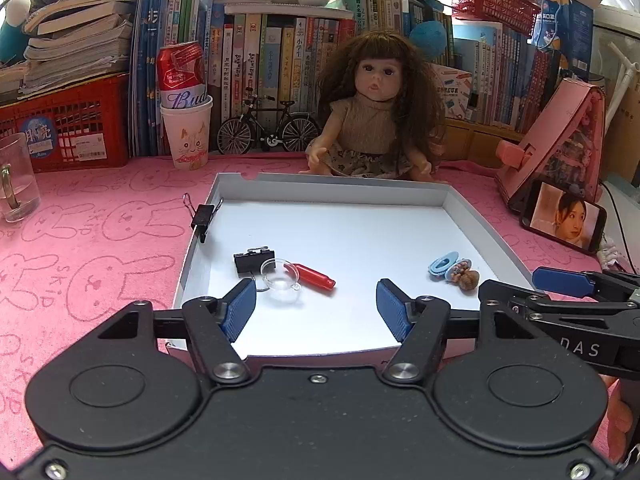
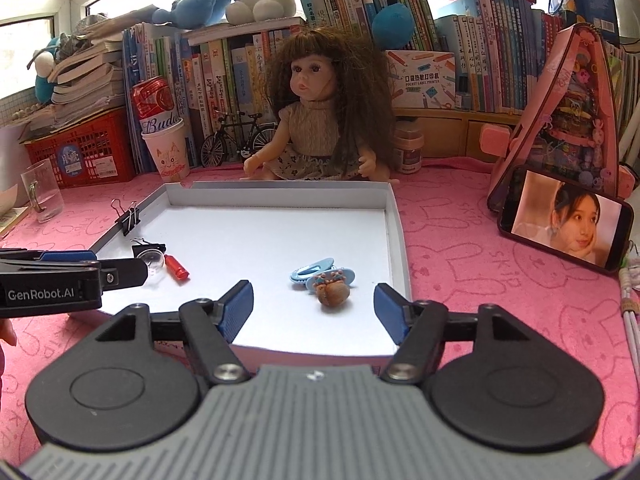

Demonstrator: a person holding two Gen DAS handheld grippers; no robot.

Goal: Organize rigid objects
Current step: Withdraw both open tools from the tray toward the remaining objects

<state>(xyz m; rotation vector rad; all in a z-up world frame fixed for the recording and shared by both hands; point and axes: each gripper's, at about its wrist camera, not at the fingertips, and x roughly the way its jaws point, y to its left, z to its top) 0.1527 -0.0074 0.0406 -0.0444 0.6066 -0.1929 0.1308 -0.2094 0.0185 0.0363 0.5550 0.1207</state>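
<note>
A white shallow box lid (image 1: 332, 192) (image 2: 280, 196) lies on the pink cloth. Inside it lie a black binder clip (image 1: 250, 262), a clear small dish (image 1: 280, 280), a red tube (image 1: 316, 276) (image 2: 177, 268), a blue hair clip (image 1: 442, 262) (image 2: 310, 272) and a brown snail figure (image 1: 466, 280) (image 2: 334, 294). Another binder clip (image 1: 203, 216) (image 2: 129, 216) is clamped on the lid's left wall. My left gripper (image 1: 316, 308) is open over the lid's near edge, nothing between its pads. My right gripper (image 2: 314, 306) is open just short of the snail.
A doll (image 1: 372, 120) (image 2: 320, 120) sits behind the lid. A paper cup with a red can (image 1: 188, 132), a toy bicycle (image 1: 264, 128), red baskets and rows of books line the back. A glass mug (image 1: 16, 176) stands left, a phone (image 2: 564, 228) and pink case right.
</note>
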